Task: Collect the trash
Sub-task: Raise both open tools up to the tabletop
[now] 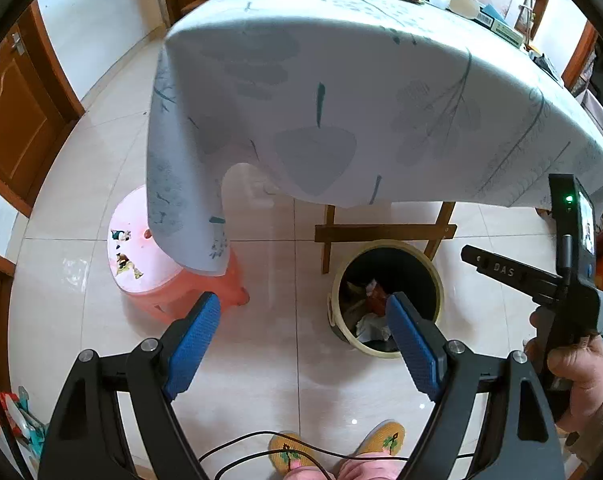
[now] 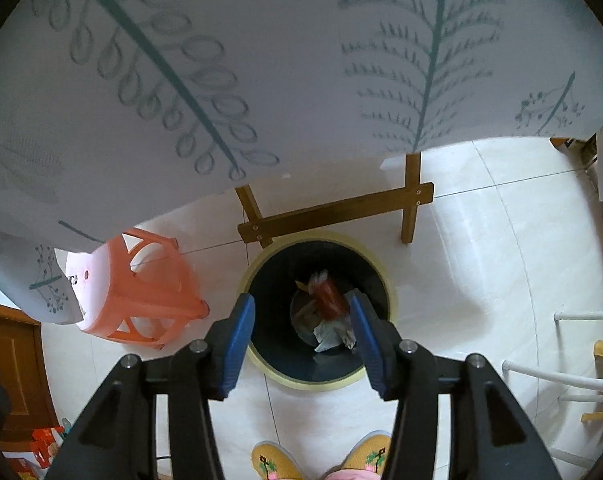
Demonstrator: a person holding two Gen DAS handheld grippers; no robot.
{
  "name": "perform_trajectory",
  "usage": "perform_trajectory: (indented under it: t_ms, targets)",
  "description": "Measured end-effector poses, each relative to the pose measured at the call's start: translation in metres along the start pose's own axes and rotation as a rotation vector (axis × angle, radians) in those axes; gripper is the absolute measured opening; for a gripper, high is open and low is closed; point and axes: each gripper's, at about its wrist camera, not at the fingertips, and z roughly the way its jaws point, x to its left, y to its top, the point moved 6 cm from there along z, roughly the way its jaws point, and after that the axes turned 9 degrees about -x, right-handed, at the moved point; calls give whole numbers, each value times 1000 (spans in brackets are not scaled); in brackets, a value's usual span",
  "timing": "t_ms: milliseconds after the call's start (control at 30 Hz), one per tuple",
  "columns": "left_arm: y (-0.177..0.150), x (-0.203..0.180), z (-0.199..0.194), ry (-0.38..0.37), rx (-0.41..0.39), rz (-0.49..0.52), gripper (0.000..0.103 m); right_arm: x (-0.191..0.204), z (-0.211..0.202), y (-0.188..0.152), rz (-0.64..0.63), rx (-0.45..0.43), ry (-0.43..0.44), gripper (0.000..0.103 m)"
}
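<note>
A round yellow-rimmed trash bin (image 2: 321, 384) with a dark inside stands on the tiled floor by the table's edge. In it lie a red wrapper (image 2: 329, 300), blurred, and crumpled white paper (image 2: 325, 336). My right gripper (image 2: 301, 300) hangs open straight above the bin's mouth; its blue pads touch nothing. In the left wrist view the bin (image 1: 335, 280) sits right of centre with the red wrapper (image 1: 375, 296) inside. My left gripper (image 1: 303, 298) is wide open and empty, over the floor just left of the bin.
A table under a leaf-print cloth (image 1: 341, 80) overhangs the bin, with wooden legs and a crossbar (image 2: 333, 212) behind it. An orange plastic stool (image 2: 141, 300) stands to the left. A person's yellow slippers (image 1: 381, 440) and a cable lie near. A white rack (image 2: 561, 380) is at right.
</note>
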Motion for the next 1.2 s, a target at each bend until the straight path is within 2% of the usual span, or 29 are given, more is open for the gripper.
perform_trajectory:
  t_ms: [167, 400, 600, 767, 833, 933, 1033, 1200]
  targets:
    - [14, -1, -17, -13, -13, 13, 84, 6, -25, 9, 19, -12, 10, 50]
    - [47, -18, -53, -66, -9, 44, 84, 12, -97, 25, 82, -30, 22, 50]
    - [90, -42, -91, -130, 6, 82, 84, 16, -169, 47, 100, -73, 43, 50]
    - [133, -58, -110, -141, -16, 74, 84, 24, -217, 75, 69, -127, 80, 50]
    - [154, -65, -110, -145, -23, 54, 84, 26, -230, 93, 35, -147, 93, 50]
    - [189, -71, -98, -124, -35, 19, 97, 24, -234, 121, -1, -163, 115, 50]
    - [227, -78, -73, -102, -30, -17, 98, 14, -227, 159, -42, -178, 131, 50]
    - [266, -94, -22, -59, 1, -12, 98, -17, -207, 216, -52, -201, 112, 50]
